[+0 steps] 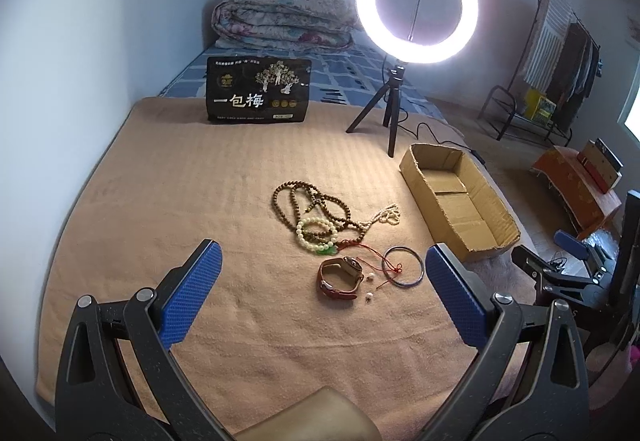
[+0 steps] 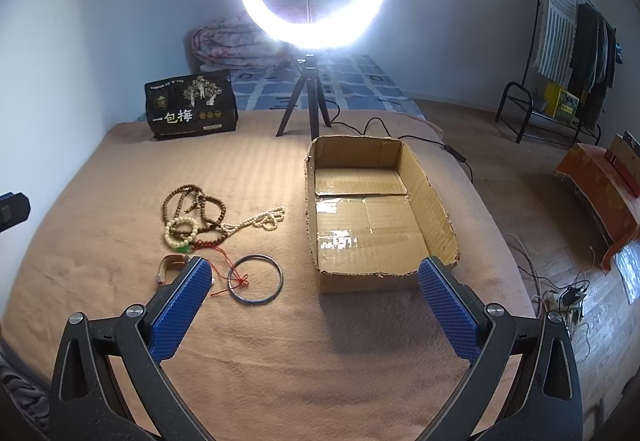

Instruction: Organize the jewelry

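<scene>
Jewelry lies on a tan blanket (image 1: 200, 201): a long brown bead necklace (image 1: 308, 207), a cream bead bracelet (image 1: 316, 235), a white pearl strand (image 1: 384, 216), a brown-strap watch (image 1: 340, 277), a metal bangle (image 1: 402, 265) with a red cord, and two loose pearls (image 1: 370, 278). An open empty cardboard box (image 1: 456, 197) sits to their right. My left gripper (image 1: 324, 289) is open, above the blanket just short of the watch. My right gripper (image 2: 316, 297) is open in front of the box (image 2: 372, 217), the bangle (image 2: 256, 279) by its left finger; the watch (image 2: 170, 267) is partly hidden.
A lit ring light on a tripod (image 1: 416, 5) stands behind the box, its cable trailing right. A black snack bag (image 1: 258, 91) stands at the blanket's far edge. A folded quilt (image 1: 284, 19) lies beyond. The bed edge drops off right of the box.
</scene>
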### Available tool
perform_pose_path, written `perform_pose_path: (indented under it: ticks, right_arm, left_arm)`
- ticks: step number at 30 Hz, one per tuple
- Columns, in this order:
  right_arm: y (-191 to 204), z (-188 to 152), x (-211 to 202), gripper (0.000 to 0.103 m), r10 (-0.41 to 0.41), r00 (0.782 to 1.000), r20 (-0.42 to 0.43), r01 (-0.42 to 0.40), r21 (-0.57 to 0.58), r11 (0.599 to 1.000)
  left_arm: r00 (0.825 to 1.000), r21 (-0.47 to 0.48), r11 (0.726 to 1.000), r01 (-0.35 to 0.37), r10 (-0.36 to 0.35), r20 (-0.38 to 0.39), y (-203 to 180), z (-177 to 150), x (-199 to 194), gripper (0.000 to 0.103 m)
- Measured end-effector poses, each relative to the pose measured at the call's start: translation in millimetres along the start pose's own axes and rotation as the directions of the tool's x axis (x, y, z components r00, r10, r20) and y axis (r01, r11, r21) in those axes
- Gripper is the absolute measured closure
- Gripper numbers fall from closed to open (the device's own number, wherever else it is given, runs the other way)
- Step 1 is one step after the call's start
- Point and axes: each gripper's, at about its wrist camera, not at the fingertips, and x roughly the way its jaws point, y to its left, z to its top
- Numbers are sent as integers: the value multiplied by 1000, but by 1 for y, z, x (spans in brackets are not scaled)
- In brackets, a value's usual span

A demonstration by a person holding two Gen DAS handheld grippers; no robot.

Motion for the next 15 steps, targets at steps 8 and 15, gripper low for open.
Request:
perform_pose_path:
  ticks: [8,15]
  right_arm:
    - [5,-1,10,0,3,1000,-23,-3,-31,1000]
    - [13,-10,24,0,31,998,-52,-35,-93,995]
  left_arm:
    - [999,11,999,-42,43,-26,7,6,14,0]
    - [990,125,984,-130,135,-38,12,10,43,0]
